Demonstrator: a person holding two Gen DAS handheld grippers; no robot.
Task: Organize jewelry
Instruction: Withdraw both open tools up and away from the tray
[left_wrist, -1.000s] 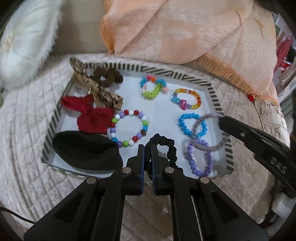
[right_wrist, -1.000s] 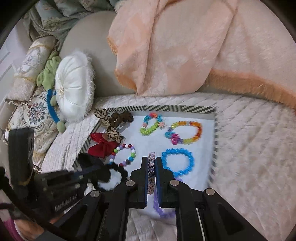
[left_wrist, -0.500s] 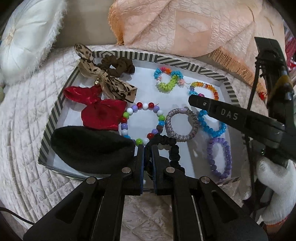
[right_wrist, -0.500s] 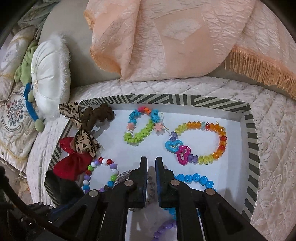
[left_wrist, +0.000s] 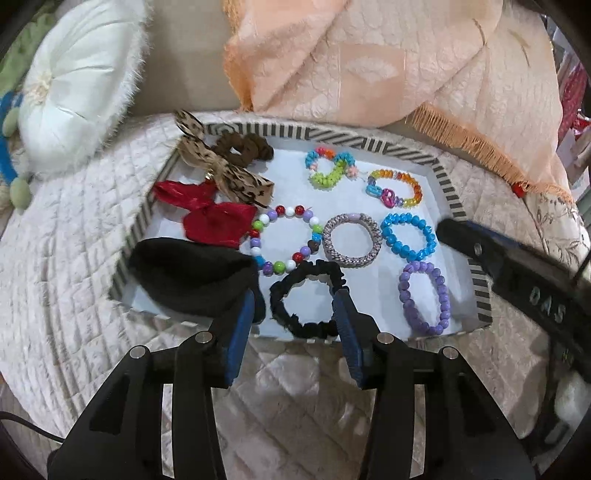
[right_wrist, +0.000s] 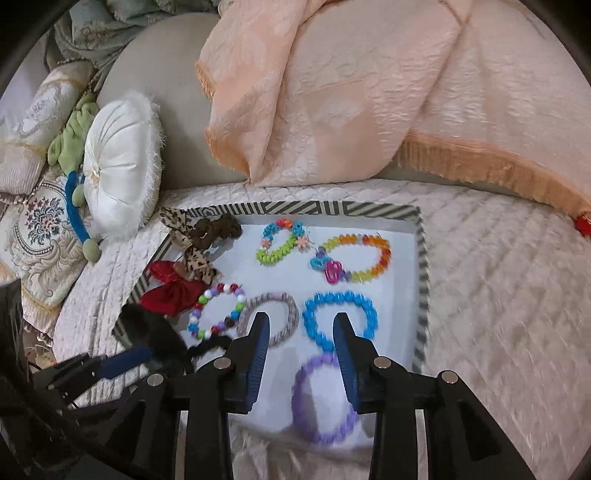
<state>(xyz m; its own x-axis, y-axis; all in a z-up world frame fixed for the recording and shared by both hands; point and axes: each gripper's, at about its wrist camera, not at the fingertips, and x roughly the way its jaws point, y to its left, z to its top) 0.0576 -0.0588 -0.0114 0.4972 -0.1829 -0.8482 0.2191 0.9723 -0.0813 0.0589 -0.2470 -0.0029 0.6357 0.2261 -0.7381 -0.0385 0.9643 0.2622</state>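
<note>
A striped-rim tray (left_wrist: 452, 199) (right_wrist: 423, 258) with a white floor lies on a quilted sofa seat. It holds several bead bracelets, bows and hair ties. My left gripper (left_wrist: 297, 299) is open, its fingers on either side of the black scrunchie (left_wrist: 306, 295), which lies in the tray's near part. My right gripper (right_wrist: 300, 326) is open and empty above the tray's near part. The grey-lilac woven band (left_wrist: 351, 240) (right_wrist: 271, 319) lies flat between the multicolour bead bracelet (left_wrist: 286, 240) and the blue bead bracelet (left_wrist: 406, 236) (right_wrist: 340, 317). A purple bead bracelet (left_wrist: 424, 295) (right_wrist: 321, 398) lies nearest.
A black cloth piece (left_wrist: 192, 273), red bow (left_wrist: 210, 214), leopard bow (left_wrist: 218, 166) and brown scrunchie (left_wrist: 243, 147) fill the tray's left side. A peach blanket (left_wrist: 369, 62) hangs behind. A white round cushion (left_wrist: 77, 81) sits at the left.
Both grippers have opened. The left let go of the black scrunchie and the right let go of the grey-lilac band; both now lie in the tray. The right gripper has drawn back.
</note>
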